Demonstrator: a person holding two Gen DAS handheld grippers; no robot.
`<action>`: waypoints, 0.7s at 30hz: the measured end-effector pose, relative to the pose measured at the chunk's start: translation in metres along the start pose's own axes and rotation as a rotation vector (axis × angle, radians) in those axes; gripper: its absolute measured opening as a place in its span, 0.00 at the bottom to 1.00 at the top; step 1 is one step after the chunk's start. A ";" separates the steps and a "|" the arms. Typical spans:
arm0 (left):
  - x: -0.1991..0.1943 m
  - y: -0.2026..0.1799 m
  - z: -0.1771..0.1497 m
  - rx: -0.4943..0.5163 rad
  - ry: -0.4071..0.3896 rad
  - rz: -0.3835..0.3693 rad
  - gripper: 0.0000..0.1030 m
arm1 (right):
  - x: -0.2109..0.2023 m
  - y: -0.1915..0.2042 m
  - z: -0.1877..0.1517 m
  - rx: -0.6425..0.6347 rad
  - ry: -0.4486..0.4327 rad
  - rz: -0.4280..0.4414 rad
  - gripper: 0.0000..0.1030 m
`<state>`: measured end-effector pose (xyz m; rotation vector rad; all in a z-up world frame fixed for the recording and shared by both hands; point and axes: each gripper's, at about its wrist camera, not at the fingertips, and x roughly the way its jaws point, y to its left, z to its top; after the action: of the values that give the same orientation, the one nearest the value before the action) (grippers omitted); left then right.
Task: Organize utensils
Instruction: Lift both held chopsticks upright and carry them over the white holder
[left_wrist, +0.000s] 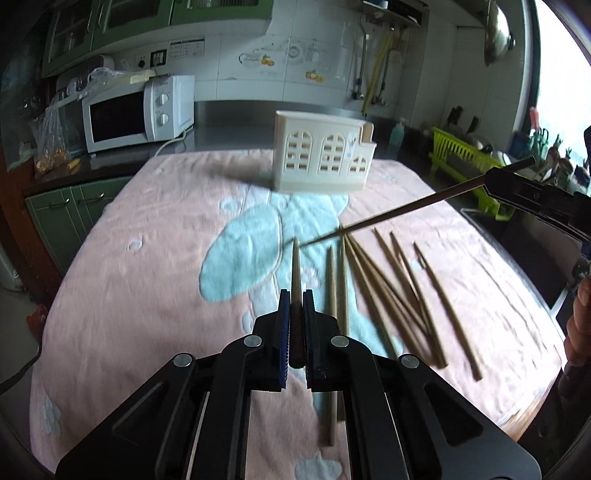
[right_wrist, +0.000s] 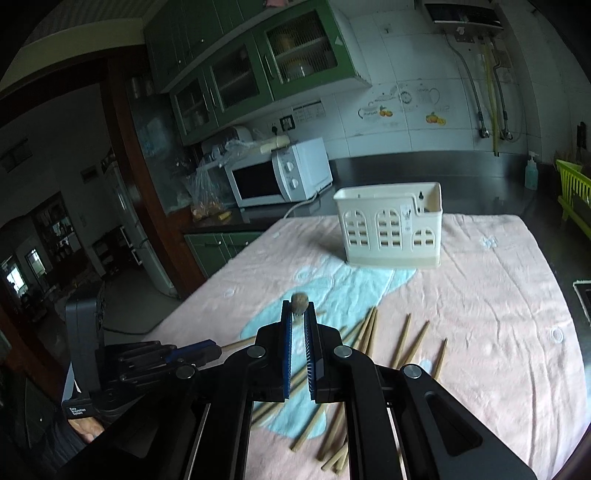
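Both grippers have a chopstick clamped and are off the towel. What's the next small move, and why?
Probably carry the left gripper forward toward the cream holder at the far end of the towel. Its chopstick is already clamped and pointing that way. The right gripper also grips a chopstick, which crosses ahead of the left one, so moving one at a time should avoid a clash. More chopsticks still lie loose.

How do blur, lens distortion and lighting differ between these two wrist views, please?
Left wrist view: loose chopsticks smeared by motion blur, window at the right blown out, towel edges bowed by the fisheye. Right wrist view: utensil holder fairly sharp, doorway side at the left dark, corners vignetted black.
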<state>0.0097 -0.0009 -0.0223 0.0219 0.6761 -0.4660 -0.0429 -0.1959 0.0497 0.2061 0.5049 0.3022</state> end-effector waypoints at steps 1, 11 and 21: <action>-0.002 0.000 0.004 -0.002 -0.010 -0.007 0.05 | -0.001 -0.001 0.006 -0.002 -0.008 0.000 0.06; -0.001 -0.005 0.053 0.023 -0.071 -0.017 0.05 | -0.002 -0.014 0.056 -0.029 -0.024 -0.005 0.06; 0.003 -0.011 0.138 0.071 -0.119 -0.023 0.05 | -0.002 -0.048 0.122 -0.054 -0.046 -0.057 0.06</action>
<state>0.0899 -0.0351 0.0855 0.0529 0.5429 -0.5097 0.0280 -0.2554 0.1418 0.1458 0.4553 0.2546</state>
